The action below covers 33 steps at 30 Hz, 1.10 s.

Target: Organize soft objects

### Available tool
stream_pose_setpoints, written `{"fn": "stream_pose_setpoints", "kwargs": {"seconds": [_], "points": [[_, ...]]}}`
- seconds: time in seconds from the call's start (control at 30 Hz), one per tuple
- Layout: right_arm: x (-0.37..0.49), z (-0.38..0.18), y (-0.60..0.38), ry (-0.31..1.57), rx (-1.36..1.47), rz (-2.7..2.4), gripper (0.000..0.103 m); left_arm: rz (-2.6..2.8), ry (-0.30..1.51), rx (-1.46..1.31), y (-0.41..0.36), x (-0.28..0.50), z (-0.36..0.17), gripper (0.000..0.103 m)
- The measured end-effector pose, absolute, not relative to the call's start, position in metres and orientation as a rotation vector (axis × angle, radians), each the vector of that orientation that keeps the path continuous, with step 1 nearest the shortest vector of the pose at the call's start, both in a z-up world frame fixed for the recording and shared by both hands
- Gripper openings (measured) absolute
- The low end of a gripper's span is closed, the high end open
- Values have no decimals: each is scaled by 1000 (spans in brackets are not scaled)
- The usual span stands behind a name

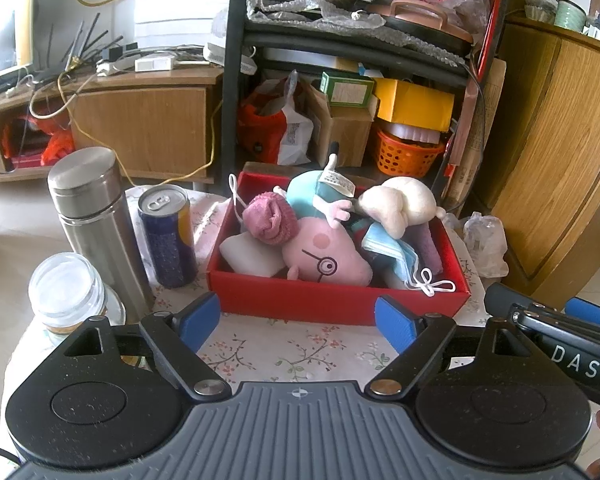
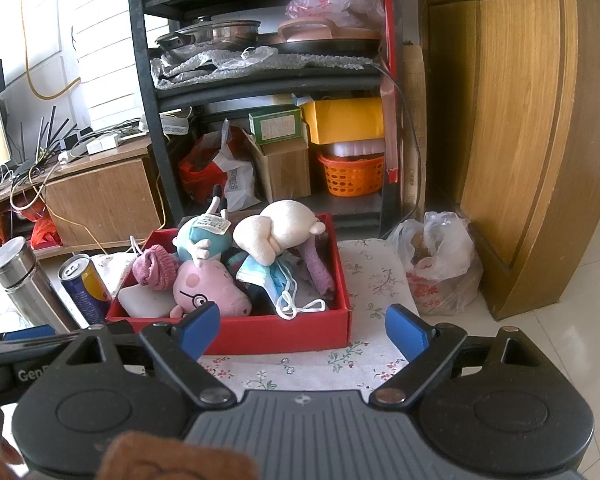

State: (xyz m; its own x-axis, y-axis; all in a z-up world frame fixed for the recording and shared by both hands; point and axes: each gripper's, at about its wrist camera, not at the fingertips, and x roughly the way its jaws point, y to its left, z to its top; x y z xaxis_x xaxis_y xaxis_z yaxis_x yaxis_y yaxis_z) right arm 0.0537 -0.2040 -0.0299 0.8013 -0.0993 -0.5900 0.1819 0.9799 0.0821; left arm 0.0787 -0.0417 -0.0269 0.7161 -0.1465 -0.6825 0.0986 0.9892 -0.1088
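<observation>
Red box [image 1: 332, 300] long axis crosswise, soft toys heaped inside; left tongs [image 1: 298, 322], right tongs [image 2: 302, 330] apart, empty.

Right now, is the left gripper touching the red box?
Apart. The left wrist view shows tablecloth between the open left gripper and the red box.

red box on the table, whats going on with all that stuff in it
A person holds a two-finger gripper in each hand, sorting soft things. The red box on the floral tablecloth is already piled with a pink pig plush, a cream plush, a pink knit sock and a blue face mask. The left gripper and right gripper hover open just short of the box, holding nothing. A steel flask and a drink can stand left of it.
</observation>
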Motion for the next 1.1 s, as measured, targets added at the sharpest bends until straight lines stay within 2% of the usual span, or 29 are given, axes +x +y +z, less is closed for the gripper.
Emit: {"fn": "stream_pose_setpoints", "kwargs": {"seconds": [0.87,1.1], "points": [[52,-29,-207,615,136,-157,64,-142,741,-46,-42,79,-26,84],[51,-28,-209,609,142,-163,64,-121,718,-26,-44,76,-23,89]]}}
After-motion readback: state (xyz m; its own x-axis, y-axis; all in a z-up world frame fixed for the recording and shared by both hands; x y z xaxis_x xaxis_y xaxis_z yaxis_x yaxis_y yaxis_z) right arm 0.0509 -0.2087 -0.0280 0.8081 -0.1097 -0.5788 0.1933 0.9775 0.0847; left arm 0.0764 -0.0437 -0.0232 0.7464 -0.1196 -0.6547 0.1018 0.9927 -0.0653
